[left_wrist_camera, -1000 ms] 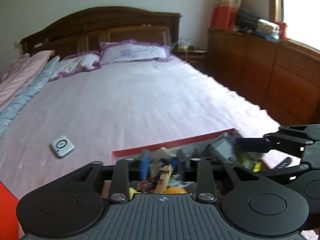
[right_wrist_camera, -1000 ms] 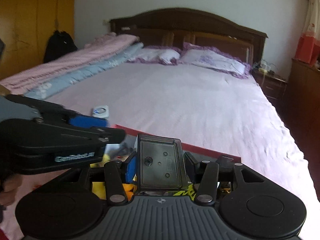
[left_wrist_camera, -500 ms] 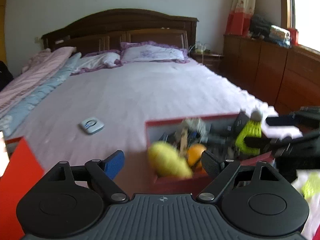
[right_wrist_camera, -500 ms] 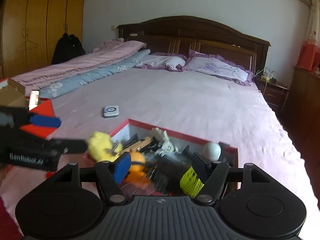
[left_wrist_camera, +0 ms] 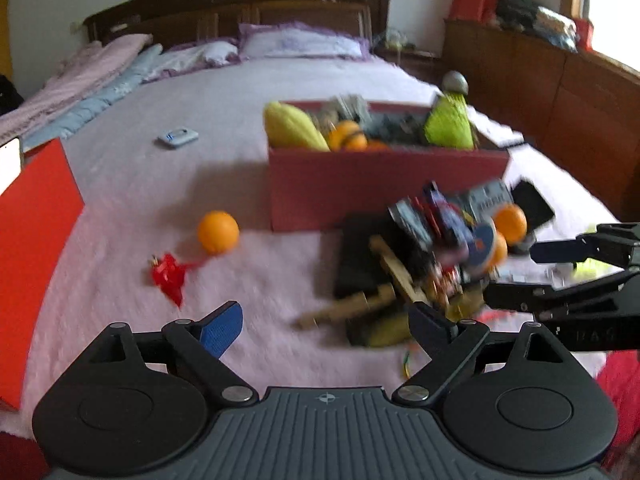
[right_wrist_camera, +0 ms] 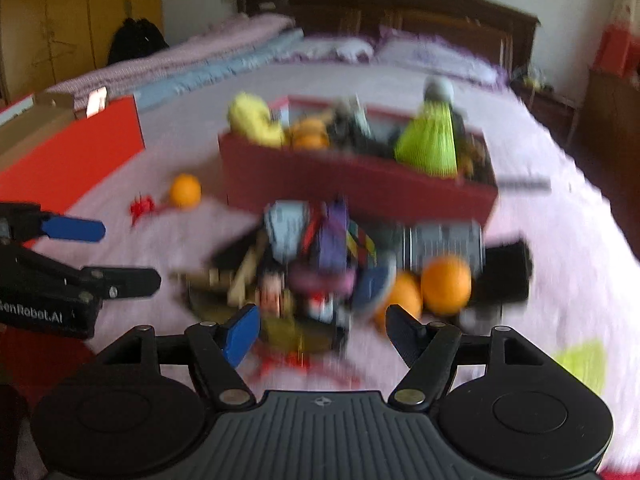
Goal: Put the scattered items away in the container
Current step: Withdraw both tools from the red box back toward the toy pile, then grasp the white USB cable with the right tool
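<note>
The pile (right_wrist_camera: 340, 272) lies on the bed (left_wrist_camera: 240, 92) just ahead of the right tool (right_wrist_camera: 322, 326), jaws wide, empty; the left tool (left_wrist_camera: 326, 326), empty, is opening beside it.

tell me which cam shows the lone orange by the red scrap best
The left wrist view: the lone orange sits sharp and large on the sheet, just beyond the red scrap. The right wrist view shows it smaller, blurred, far left.
</note>
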Motion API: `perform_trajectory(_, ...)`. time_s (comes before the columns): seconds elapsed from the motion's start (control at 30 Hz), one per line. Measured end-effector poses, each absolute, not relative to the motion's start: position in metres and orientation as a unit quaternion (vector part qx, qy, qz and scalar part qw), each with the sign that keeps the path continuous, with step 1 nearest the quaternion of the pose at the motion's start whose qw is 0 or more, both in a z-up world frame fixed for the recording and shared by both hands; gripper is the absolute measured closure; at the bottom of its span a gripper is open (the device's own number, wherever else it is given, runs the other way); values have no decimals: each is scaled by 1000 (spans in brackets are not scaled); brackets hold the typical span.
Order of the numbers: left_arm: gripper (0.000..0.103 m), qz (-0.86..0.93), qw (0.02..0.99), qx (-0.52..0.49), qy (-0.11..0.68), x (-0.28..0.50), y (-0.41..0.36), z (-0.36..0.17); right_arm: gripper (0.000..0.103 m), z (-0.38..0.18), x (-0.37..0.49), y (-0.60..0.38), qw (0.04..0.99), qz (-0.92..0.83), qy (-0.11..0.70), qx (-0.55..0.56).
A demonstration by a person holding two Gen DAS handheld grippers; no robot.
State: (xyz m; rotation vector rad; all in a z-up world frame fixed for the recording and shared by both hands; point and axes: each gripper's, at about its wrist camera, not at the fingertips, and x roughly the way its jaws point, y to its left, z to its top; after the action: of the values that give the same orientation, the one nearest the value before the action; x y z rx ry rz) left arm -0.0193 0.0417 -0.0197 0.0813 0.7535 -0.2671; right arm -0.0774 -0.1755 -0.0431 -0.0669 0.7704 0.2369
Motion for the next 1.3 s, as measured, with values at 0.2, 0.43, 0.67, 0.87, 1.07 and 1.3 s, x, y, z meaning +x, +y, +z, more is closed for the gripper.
perform_trajectory(0.2,11,-143,915,31,376,-29,34,-27,31,-67,-104,-183,907,102,407,-17)
perform_trajectory(0.43,11,-143,913,29,381,-28,31,-33,31,-67,-93,-189,910,109,400,-9)
perform_trajectory(0.67,11,-135,911,22,389,-27,35,-38,32,-75,-80,-191,906,110,409,-8)
perform_trajectory(0.87,11,-136,908,24,396,-28,33,-42,35,-82,-71,-191,904,129,408,-20)
perform_trajectory(1.07,11,-147,905,30,397,-31,28,-43,87,-88,-67,-179,896,145,416,-48)
perform_trajectory(1.3,11,-164,901,34,399,-34,21,-46,99,-78,-92,-171,886,195,418,-48)
